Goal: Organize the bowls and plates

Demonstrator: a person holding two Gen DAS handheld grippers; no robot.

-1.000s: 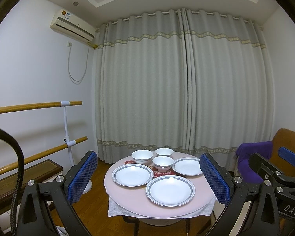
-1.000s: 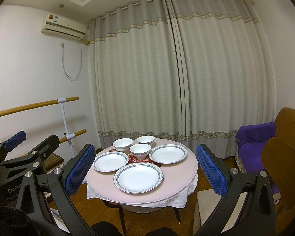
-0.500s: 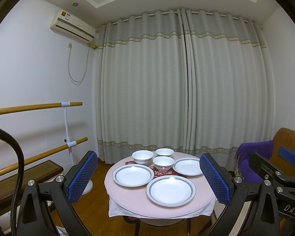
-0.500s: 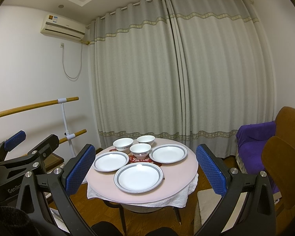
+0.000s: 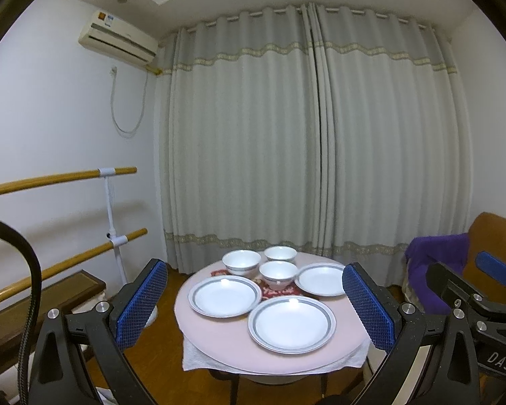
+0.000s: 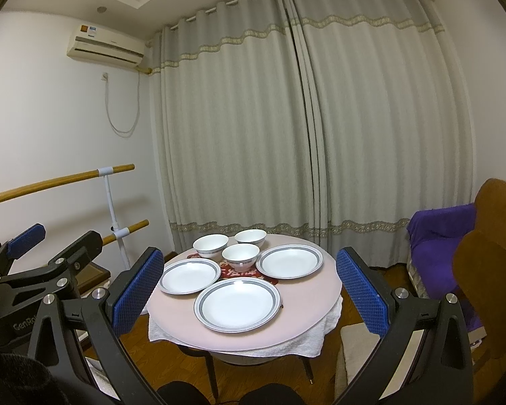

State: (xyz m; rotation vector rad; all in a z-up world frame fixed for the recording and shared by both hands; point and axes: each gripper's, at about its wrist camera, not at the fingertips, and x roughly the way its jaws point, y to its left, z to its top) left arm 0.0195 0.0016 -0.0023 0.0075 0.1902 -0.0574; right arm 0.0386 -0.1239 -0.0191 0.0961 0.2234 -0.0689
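Your left gripper [image 5: 254, 307] and right gripper [image 6: 248, 295] both hang spread and empty, well short of the table [image 6: 307, 303]. Three plates [image 6: 237, 303] and three bowls [image 6: 240, 256] lie ahead and below; neither gripper looks nearer.

We see a round table [image 5: 219, 341] holding three plates [image 5: 291, 323] and three bowls [image 5: 277, 272], the bowls at its far side. Our left gripper [image 5: 254, 307] gapes wide before the table, holding nothing.
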